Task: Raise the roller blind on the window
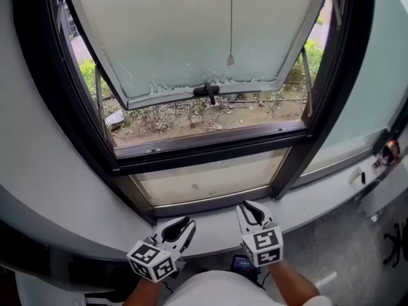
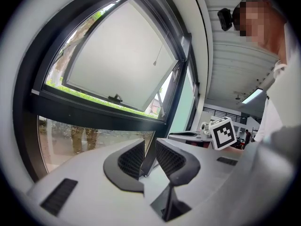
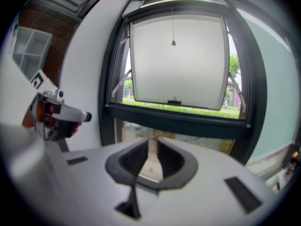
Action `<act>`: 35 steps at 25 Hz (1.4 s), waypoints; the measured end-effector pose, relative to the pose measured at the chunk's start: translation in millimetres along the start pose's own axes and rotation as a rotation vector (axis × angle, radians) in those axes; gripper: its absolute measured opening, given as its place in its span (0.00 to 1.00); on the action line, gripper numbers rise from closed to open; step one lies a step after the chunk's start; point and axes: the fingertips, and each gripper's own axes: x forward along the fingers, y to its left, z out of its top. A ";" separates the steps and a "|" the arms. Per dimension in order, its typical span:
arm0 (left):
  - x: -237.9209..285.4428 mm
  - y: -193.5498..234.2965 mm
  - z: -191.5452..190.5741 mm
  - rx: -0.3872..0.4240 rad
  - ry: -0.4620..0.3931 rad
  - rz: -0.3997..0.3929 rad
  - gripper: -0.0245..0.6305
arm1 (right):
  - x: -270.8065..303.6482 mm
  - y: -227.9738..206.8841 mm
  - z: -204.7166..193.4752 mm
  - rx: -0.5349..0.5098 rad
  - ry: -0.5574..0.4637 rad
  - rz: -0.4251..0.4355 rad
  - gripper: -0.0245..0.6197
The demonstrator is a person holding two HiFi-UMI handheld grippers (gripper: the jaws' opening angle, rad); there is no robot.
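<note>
White-cased left gripper (image 1: 185,224) and right gripper (image 1: 255,210) hover at 6 o'clock over the sill (image 1: 83,228), both jaws slightly apart, empty. At 12 o'clock the blind's pull cord (image 1: 231,18) hangs before the open sash (image 1: 166,37): likely best clamped squarely, above its toggle (image 1: 230,60).

- A pale grey window sill (image 1: 213,227) curves under the dark-framed window (image 1: 210,146), running from the lower left round to the right edge of the head view.
- Most of the sill's surface is bare.
- Toward its right end lie a small white object (image 1: 354,176) and, just beside it, a small dark piece (image 1: 363,178).
- At the far right end sits a red-and-black device (image 1: 389,152); what it is cannot be told.
- Below the sill on the right is grey floor (image 1: 344,247).
</note>
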 end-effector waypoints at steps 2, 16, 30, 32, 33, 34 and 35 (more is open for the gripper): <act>1.7 -4.8 0.6 0.000 -0.004 0.008 0.18 | -2.3 -3.6 -0.2 -0.005 0.000 0.008 0.15; 39.8 -89.0 -21.6 -0.028 -0.006 0.051 0.18 | -60.5 -54.7 -17.5 -0.043 0.016 0.091 0.15; 36.1 -148.7 -51.8 -0.031 -0.013 0.132 0.18 | -105.6 -76.3 -57.7 -0.055 0.036 0.165 0.14; 31.7 -151.5 -52.1 -0.026 -0.018 0.132 0.18 | -107.6 -73.4 -59.6 -0.052 0.037 0.169 0.14; 28.7 -152.1 -52.4 -0.025 -0.018 0.132 0.18 | -109.1 -70.7 -59.7 -0.048 0.036 0.171 0.13; 25.6 -152.3 -52.5 -0.024 -0.018 0.131 0.18 | -110.7 -67.5 -59.0 -0.045 0.033 0.172 0.13; 22.8 -152.2 -52.2 -0.023 -0.017 0.130 0.18 | -112.1 -64.7 -57.9 -0.044 0.029 0.172 0.13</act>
